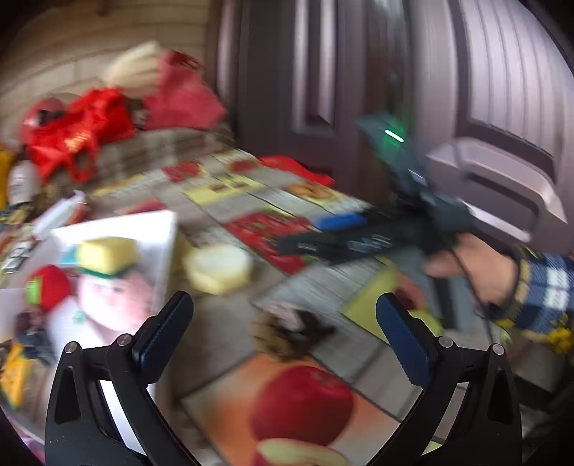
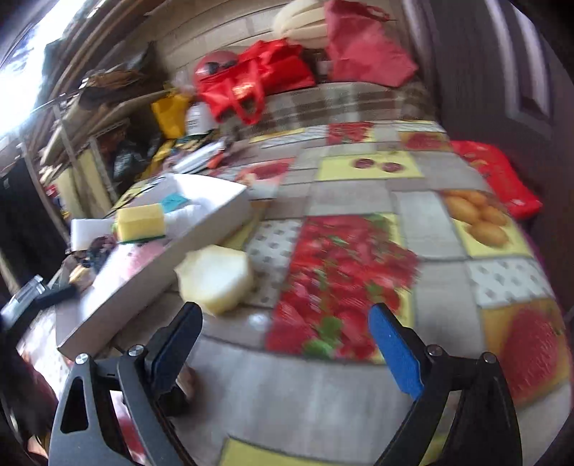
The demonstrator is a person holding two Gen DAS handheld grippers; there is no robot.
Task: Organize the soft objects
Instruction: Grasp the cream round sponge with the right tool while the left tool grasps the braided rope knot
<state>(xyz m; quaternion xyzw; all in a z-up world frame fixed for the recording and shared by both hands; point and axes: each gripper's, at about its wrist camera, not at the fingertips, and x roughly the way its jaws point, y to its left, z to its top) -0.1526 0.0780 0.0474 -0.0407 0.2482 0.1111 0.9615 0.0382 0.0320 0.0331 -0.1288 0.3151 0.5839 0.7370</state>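
the pale yellow sponge (image 2: 215, 283) lies on the fruit-print tablecloth (image 2: 351, 193), just beside the near long edge of the white box (image 2: 154, 272). from your left wrist view the same sponge (image 1: 219, 267) sits beyond and between the left gripper's fingers, though the picture is smeared by blur. inside the white box (image 1: 161, 229) a yellow sponge with a green underside (image 2: 140, 222) rests near the far end; in the left view that sponge (image 1: 107, 255) lies above a red soft ball (image 1: 48, 286), which is also in the box. a dark, fuzzy brown thing (image 1: 287, 331) lies on the cloth ahead of your left gripper; what it is cannot be told.

your left gripper (image 1: 285, 324) has its jaws spread wide and holds nothing. your right gripper (image 2: 287, 331) is likewise released, fingers well apart over the strawberry panel, with the pale sponge just off its left fingertip. in the left view your right hand (image 1: 473, 272), in a blue plaid sleeve, grips the handle of the right tool out over the table.

at the far end of the table sit a bright red bag (image 2: 251, 82) and a duller red bag (image 2: 362, 50), with a cream ribbed cushion (image 2: 305, 21) between and behind them. a red packet (image 2: 498, 179) lies at the table's right edge.
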